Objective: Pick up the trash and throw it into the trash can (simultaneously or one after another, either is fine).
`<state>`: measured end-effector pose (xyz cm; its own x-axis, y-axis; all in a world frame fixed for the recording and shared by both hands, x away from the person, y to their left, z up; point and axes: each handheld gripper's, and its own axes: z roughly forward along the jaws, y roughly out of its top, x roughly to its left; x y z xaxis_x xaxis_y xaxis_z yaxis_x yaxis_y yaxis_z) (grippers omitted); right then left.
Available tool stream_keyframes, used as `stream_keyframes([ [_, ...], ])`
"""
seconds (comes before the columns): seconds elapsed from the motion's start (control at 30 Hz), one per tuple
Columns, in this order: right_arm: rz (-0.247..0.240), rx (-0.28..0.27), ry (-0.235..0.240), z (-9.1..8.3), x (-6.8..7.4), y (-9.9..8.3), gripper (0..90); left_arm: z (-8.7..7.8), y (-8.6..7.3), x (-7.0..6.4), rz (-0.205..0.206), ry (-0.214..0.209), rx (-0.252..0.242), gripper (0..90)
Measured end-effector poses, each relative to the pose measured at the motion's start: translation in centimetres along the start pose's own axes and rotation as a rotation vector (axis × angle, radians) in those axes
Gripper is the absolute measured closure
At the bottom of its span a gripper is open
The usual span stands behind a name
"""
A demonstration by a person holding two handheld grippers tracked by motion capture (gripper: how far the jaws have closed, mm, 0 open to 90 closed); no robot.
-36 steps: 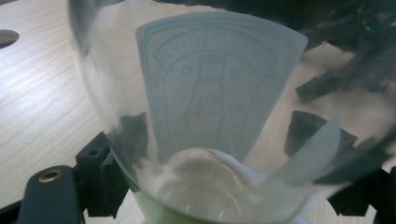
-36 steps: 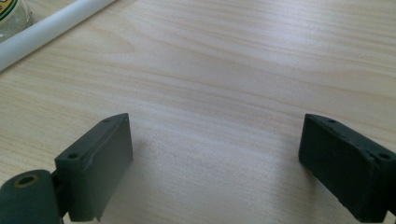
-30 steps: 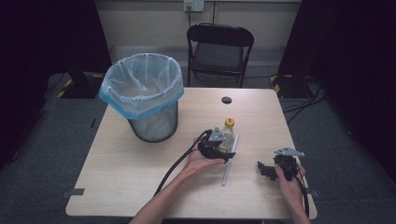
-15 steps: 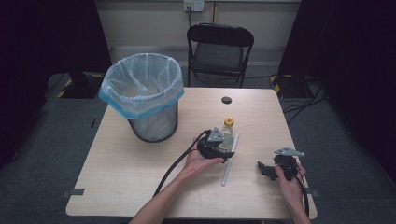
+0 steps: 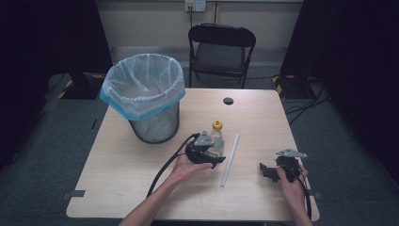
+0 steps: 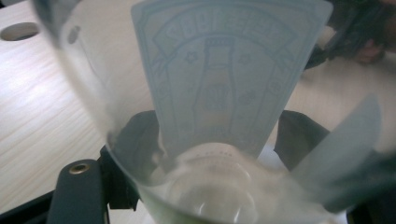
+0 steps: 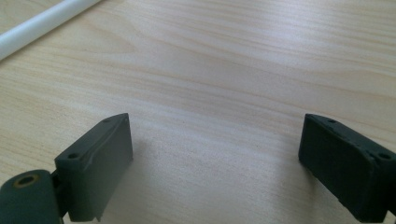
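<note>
A clear bottle [image 5: 215, 141] with a yellow cap stands near the middle of the wooden table [image 5: 131, 179]. My left gripper [image 5: 211, 154] is shut on the bottle's lower body. In the left gripper view the bottle [image 6: 219, 70] shows its pale label close up, with the jaws of the left gripper [image 6: 217, 140] seen through the plastic on either side. My right gripper [image 5: 266, 170] rests low at the right front of the table, open. In the right gripper view the right gripper [image 7: 215, 154] has its jaws spread wide over bare wood.
A long white tube [image 5: 230, 160] lies on the table between the two grippers, also at the tube [image 7: 42, 21] in the right gripper view. A wire bin [image 5: 143, 94] with a blue-edged liner stands at the back left. A cable hole [image 5: 228, 100] and a chair [image 5: 221, 47] lie beyond.
My left gripper has shifted a little to the left, and the bottle has gone with it. The right gripper has stayed in place.
</note>
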<state>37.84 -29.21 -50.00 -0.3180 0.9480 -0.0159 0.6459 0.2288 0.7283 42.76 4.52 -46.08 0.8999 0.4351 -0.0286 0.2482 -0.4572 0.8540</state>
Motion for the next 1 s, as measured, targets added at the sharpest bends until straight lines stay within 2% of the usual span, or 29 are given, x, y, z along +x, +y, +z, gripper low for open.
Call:
stream_keyframes([
  [0.03, 0.0, 0.0, 0.0, 0.0, 0.0, 0.0, 8.9, 0.0, 0.0, 0.0, 0.0, 0.0, 0.0, 28.0],
  [0.07, 0.0, 0.0, 0.0, 0.0, 0.0, 0.0, 8.9, -1.0, -0.1, 0.4, -0.007, 0.012, -0.008, 28.0],
  [0.2, 0.0, 0.0, 0.0, 0.0, 0.0, 0.0, 8.9, -2.6, -0.1, 0.9, 0.007, 0.026, -0.01, 28.0],
  [0.27, 0.0, 0.0, 0.0, 0.0, 0.0, 0.0, 8.9, -3.1, -0.2, 1.0, 0.004, 0.018, -0.013, 28.0],
  [0.33, 0.0, 0.0, 0.0, 0.0, 0.0, 0.0, 8.9, -3.5, -0.1, 1.0, 0.025, 0.029, 0.001, 28.0],
  [0.47, 0.0, 0.0, 0.0, 0.0, 0.0, 0.0, 8.9, -4.1, -0.2, 1.0, 0.027, 0.02, -0.007, 28.0],
  [0.6, 0.0, 0.0, 0.0, 0.0, 0.0, 0.0, 8.9, -5.2, -0.2, 0.9, 0.033, 0.026, -0.031, 28.0],
  [0.7, 0.0, 0.0, 0.0, 0.0, 0.0, 0.0, 8.9, -6.2, -0.3, 1.0, 0.008, 0.013, -0.071, 28.1],
  [0.8, 0.0, 0.0, 0.0, 0.0, 0.0, 0.0, 8.9, -6.7, -0.3, 1.1, 0.03, 0.022, -0.05, 28.1],
  [1.0, 0.0, 0.0, 0.0, 0.0, 0.0, 0.0, 8.9, -7.3, -0.5, 1.5, 0.019, 0.027, -0.054, 28.0],
])
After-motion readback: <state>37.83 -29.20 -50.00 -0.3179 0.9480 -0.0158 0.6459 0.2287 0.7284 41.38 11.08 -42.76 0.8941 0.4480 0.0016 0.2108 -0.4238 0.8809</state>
